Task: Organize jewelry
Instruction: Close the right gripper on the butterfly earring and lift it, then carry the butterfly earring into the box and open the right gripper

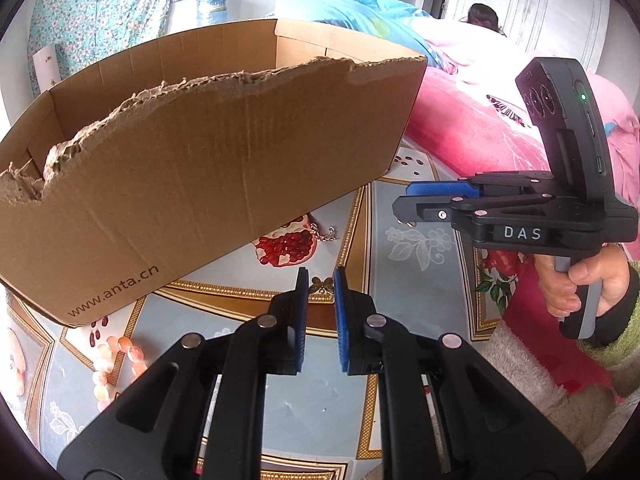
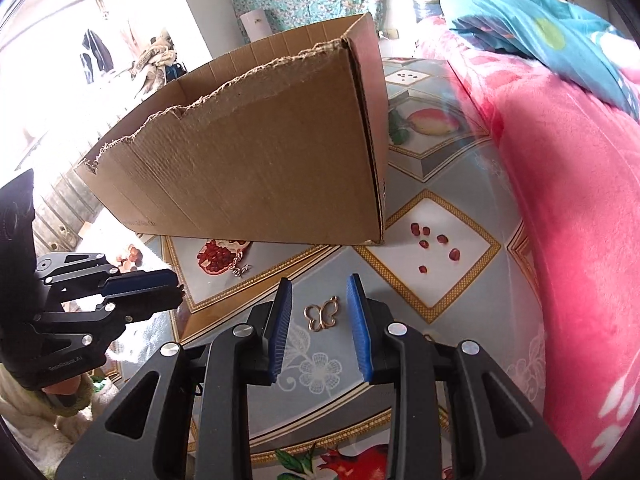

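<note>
A gold butterfly pendant (image 2: 322,316) lies flat on the patterned cloth between the blue pads of my right gripper (image 2: 320,292), which is open and not touching it. The left wrist view shows the same butterfly (image 1: 322,286) just beyond my left gripper (image 1: 321,280), whose pads are nearly together with nothing between them. A silver chain (image 1: 324,234) (image 2: 240,268) lies at the foot of the torn cardboard box (image 1: 200,160) (image 2: 260,160). Left of the box lies a string of pink-orange beads (image 1: 120,356) (image 2: 130,258). The other views show the right gripper (image 1: 404,202) and the left gripper (image 2: 176,286).
The box stands on a tablecloth (image 2: 428,248) printed with pomegranates. A pink blanket (image 2: 560,220) rises along the right side, with a teal quilt (image 1: 360,12) behind. A hand (image 1: 580,284) grips the right gripper's handle. White fluffy fabric (image 2: 24,420) lies at the near left.
</note>
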Demonstrator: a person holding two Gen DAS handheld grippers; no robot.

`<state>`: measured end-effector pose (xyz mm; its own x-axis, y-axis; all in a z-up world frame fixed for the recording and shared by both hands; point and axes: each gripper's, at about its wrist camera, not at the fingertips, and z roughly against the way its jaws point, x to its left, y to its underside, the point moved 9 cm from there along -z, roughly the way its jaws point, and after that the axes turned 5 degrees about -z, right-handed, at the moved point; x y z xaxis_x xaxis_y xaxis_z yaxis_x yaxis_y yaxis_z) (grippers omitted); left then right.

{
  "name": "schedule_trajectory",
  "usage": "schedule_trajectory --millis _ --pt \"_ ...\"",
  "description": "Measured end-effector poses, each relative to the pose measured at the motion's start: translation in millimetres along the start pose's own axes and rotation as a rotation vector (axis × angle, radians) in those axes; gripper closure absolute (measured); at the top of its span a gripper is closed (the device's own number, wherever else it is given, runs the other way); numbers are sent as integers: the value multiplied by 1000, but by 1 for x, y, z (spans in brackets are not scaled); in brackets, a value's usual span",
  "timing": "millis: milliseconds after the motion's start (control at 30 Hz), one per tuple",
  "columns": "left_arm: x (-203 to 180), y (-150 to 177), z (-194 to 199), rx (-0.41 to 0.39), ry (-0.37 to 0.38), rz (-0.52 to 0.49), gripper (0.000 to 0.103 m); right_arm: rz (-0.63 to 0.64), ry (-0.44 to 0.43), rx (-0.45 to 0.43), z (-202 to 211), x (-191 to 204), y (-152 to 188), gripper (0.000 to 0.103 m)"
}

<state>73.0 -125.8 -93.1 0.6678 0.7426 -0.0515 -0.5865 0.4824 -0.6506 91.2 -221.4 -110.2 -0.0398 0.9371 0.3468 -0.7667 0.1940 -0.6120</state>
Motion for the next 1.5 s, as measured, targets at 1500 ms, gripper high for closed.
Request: schedule_trajectory --millis 1500 --pt "4 1 3 2 -25 -4 91 346 19 95 -6 22 12 86"
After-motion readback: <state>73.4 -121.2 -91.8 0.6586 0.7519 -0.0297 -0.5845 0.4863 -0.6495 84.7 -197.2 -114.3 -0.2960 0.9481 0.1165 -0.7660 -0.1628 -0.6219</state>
